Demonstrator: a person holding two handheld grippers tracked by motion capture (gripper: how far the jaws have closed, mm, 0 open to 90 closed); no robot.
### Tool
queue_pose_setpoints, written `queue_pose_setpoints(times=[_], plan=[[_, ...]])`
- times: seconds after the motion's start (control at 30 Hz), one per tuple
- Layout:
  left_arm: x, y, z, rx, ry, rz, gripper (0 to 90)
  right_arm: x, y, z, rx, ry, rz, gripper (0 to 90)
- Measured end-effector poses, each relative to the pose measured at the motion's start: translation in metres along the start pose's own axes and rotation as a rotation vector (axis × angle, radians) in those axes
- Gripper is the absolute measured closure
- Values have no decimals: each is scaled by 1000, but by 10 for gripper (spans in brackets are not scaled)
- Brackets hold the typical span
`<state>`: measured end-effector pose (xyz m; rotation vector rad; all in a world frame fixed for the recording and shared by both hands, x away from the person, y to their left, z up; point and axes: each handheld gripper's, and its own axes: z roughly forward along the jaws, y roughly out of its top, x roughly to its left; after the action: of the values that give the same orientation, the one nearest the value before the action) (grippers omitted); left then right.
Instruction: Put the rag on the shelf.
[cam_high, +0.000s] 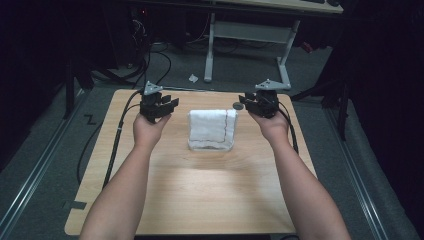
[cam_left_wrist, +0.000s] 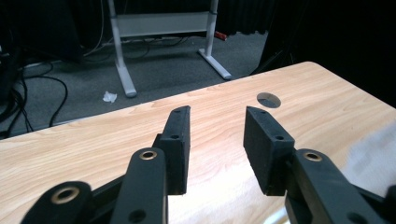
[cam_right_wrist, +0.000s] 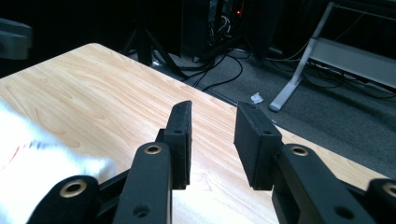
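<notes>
1. Two black grippers are held up over the far part of a wooden table (cam_high: 200, 195), one in each of the person's hands.
2. A folded white towel (cam_high: 212, 128) with a thin red line near its right edge lies flat on the table, in the middle between the two grippers.
3. On the left side of the towel is the left gripper (cam_high: 169, 103). Its jaws stand apart with nothing between them, and they do not touch the towel.
4. On the right side of the towel is the right gripper (cam_high: 245, 101). Its jaws stand apart too, with only bare wood showing between them.
5. A small round grey hole (cam_high: 238, 105) in the table sits just beside the right gripper.
6. Behind the table, a scrap of white paper (cam_high: 193, 78) lies on the grey floor near a white desk leg (cam_high: 209, 47).
</notes>
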<state>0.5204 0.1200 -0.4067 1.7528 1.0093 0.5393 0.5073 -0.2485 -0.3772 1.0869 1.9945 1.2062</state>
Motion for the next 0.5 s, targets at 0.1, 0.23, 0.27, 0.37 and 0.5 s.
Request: queue_pose_setpoints(times=[0.1,0.23,0.27,0.37,0.5], plan=[[5,-15,-14,-9,2,0,599,-4,-12,-9,-15,-10,27,658],[10,-34,-29,-7,0,-9,592,-4,-24,-17,-13,-19,27,653],[10,-34,-29,-7,0,-9,590,-4,-24,-17,-13,-19,27,653],[13,-52,-43,-5,-1,-19,586,1,-38,-26,-3,-26,3,647],[12,-69,-56,-6,-12,-42,581,10,-51,-36,16,-26,-17,623]])
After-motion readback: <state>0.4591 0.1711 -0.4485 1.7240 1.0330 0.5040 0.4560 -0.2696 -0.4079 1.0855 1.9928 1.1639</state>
